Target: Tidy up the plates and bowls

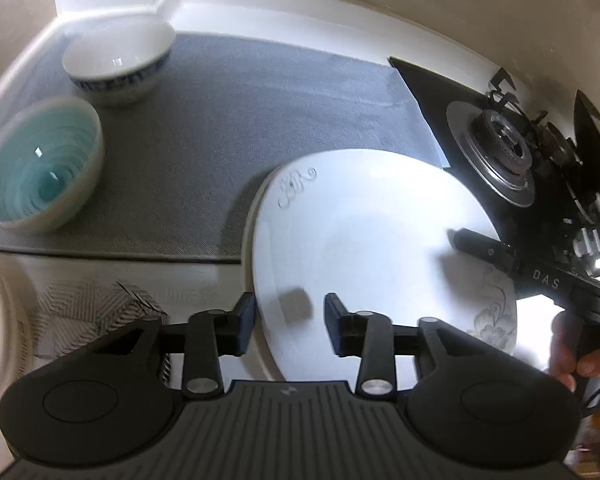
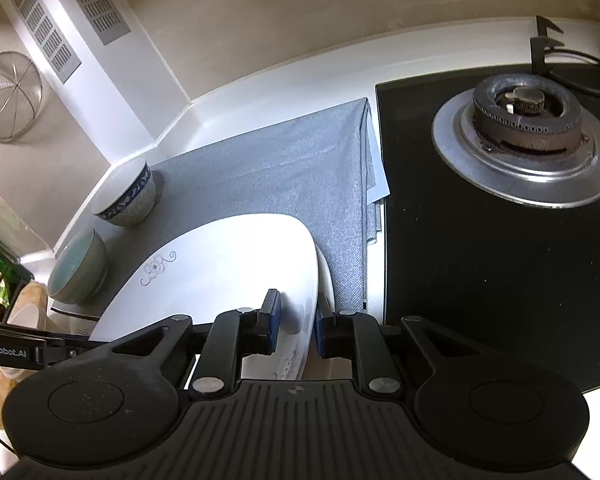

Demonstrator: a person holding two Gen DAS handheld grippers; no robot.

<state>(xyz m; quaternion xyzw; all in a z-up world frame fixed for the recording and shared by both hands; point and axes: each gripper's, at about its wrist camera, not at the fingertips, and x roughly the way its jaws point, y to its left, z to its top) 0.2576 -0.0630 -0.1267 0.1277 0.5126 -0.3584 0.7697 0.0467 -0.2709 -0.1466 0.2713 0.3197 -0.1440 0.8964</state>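
A large white plate [image 1: 364, 236] with grey flower prints is held tilted above the grey mat [image 1: 235, 120]. My left gripper [image 1: 289, 318] has its jaws apart, straddling the plate's near rim without clamping it. My right gripper [image 2: 297, 326] is shut on the plate [image 2: 227, 280] at its right rim; it also shows in the left wrist view [image 1: 500, 256]. A teal bowl [image 1: 39, 168] and a white bowl with a blue pattern [image 1: 117, 60] stand on the mat's left side; both show in the right wrist view, the teal bowl [image 2: 77, 268] and the white bowl [image 2: 125, 196].
A black gas hob [image 2: 480, 240] with a burner [image 2: 526, 136] lies right of the mat. The white counter backsplash [image 1: 300, 8] runs behind. A patterned surface [image 1: 95, 304] lies below the mat's front edge. A wire strainer [image 2: 7, 92] hangs on the wall at left.
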